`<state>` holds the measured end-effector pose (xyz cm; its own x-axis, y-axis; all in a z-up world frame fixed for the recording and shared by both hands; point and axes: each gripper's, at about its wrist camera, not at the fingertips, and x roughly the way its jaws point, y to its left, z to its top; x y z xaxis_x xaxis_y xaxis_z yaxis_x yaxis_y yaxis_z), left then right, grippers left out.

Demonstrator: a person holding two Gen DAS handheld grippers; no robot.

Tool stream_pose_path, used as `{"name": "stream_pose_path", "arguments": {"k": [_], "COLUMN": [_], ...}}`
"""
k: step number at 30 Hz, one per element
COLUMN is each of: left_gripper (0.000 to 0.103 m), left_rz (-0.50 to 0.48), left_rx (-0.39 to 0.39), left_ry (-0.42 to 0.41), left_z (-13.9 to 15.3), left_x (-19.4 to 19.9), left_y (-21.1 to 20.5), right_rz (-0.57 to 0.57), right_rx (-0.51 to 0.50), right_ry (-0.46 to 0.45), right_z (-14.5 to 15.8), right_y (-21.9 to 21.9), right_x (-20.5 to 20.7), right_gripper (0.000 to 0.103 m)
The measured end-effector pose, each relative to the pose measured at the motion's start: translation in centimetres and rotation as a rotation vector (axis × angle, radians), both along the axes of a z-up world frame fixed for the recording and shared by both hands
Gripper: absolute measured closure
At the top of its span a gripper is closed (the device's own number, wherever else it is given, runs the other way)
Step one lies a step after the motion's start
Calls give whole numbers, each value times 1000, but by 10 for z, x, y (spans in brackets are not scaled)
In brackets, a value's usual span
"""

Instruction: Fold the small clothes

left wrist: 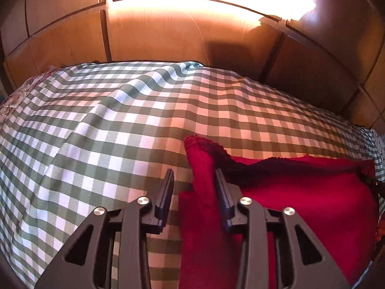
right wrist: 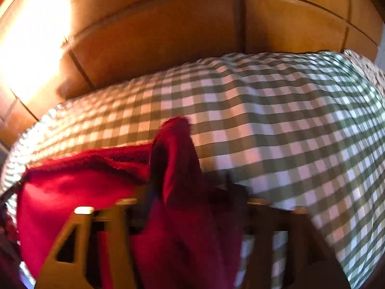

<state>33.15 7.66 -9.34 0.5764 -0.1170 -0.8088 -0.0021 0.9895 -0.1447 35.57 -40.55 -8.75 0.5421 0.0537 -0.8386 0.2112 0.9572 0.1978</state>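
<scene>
Green-checked cloth [left wrist: 120,120] covers the surface before wooden panels [left wrist: 156,36]. Red garment [left wrist: 300,192] lies at 4 o'clock; left gripper [left wrist: 195,175] spread around its corner. Right gripper [right wrist: 187,183] blurred, grip indeterminable.

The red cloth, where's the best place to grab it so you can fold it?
Grab the red cloth at its two far corners, coming from the near side. Those corners stand up off the checked cover: one lies between the left gripper fingers, the other at the right gripper.
</scene>
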Motion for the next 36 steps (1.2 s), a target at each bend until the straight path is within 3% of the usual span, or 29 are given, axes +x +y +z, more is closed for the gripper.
{"name": "stream_pose_path", "arguments": {"k": [3, 5, 8, 11, 13, 17, 18, 19, 21, 22, 24, 27, 31, 32, 33, 36], "left_gripper": [67, 62, 53, 51, 51, 53, 53, 58, 82, 86, 94, 96, 96, 95, 87, 79], "left_rz": [-22, -48, -72, -82, -86, -93, -90, -92, -122, -129, -157, -184, -188, -189, -180, -154], "left_rx": [-31, -77, -149, -241, -322, -374, -377, -375, -373, -342, -286, -257, -249, -240, -228, -229], "left_ry": [-27, -32, -21, 4, 35, 57, 57, 55, 62, 55, 39, 42, 71, 69, 65, 30], "left_z": [10, 10, 5, -3, -14, -28, -29, -31, -30, -28, -20, -16, -19, -16, -13, -2], "left_x": [-25, -49, -83, -122, -144, -165, -166, -164, -161, -162, -167, -184, -206, -210, -211, -210], "left_y": [11, 22, 33, 44, 48, 45, 44, 43, 37, 35, 32, 37, 38, 36, 35, 37], "right_rz": [-34, -48, -24, 38, 77, 99, 94, 88, 82, 86, 112, 162, 200, 190, 185, 161], "right_rx": [87, 151, 215, 264, 260, 245, 226, 212, 214, 198, 160, 137, 104, 100, 105, 109], "right_ry": [-34, -49, -49, -26, -10, 33, 32, 28, 28, 23, 4, -15, 72, 89, 90, 57], "right_z": [11, 16, 18, 15, 11, -10, -12, -13, -11, -6, 6, 25, 11, 5, 4, 19], "right_y": [-24, -37, -41, -31, -21, -2, 1, 3, 6, 8, 10, 11, 17, 16, 16, 11], "right_x": [-30, -59, -98, -142, -160, -187, -187, -188, -187, -187, -193, -210, -239, -244, -246, -242], "right_gripper": [38, 38, 38, 38, 38, 43, 50, 64, 82, 88, 91, 91, 92, 92, 92, 87]}}
